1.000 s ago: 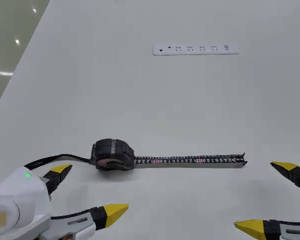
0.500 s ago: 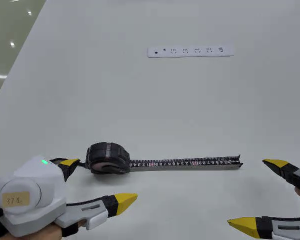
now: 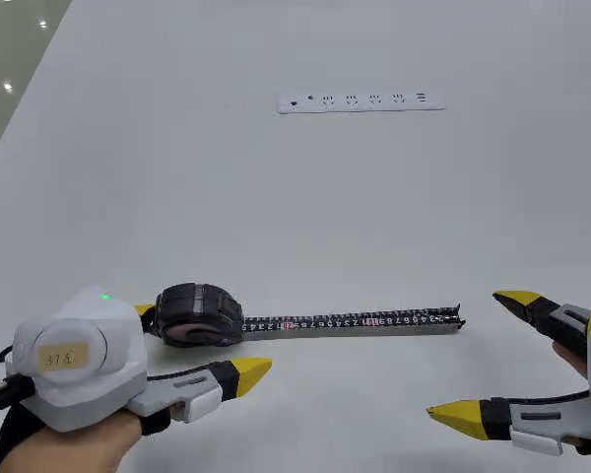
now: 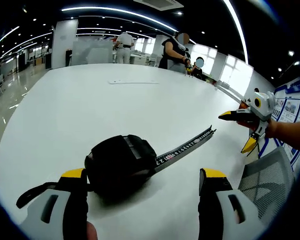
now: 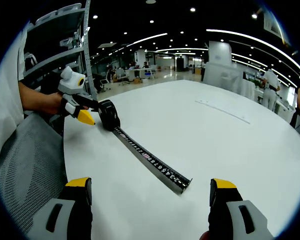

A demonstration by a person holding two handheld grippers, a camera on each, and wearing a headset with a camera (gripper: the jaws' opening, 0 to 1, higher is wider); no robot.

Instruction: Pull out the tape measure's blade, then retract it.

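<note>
1. Lying flat on the white table (image 3: 276, 197), near its front edge: the tape measure's case (image 3: 199, 315), with the blade (image 3: 355, 321) drawn out to the right and ending in the hook (image 3: 458, 315).
2. Gaping wide around the case: the left tool (image 4: 142, 175), one jaw on each side and gripping nothing. Hard to tell whether either jaw touches the case.
3. Equally wide open and empty: the right tool (image 5: 150, 183), near the hook and apart from it.
4. Likeliest slip, by judgement: closing on the case off-centre, skidding it over the smooth table and swinging the blade askew.
5. Second risk: freeing the blade with the hook unguided, letting it whip back, flick sideways or slam the hook into the case. Better to steady the hook end and feed it home slowly.
6. Third risk: pinching or lifting the blade mid-span and kinking it, which might jam the retraction.
7. Worth watching: the black strap (image 4: 27, 197) trailing from the case beside the left tool's jaw, easily caught in the grip.
8. Nothing in the way between either tool and the tape.
9. Well apart at the back of the table: a white power strip (image 3: 361, 101).
10. Off the table: a mesh chair (image 5: 25, 165), shelving (image 5: 60, 40) and people standing in the distance (image 4: 124, 45).
</note>
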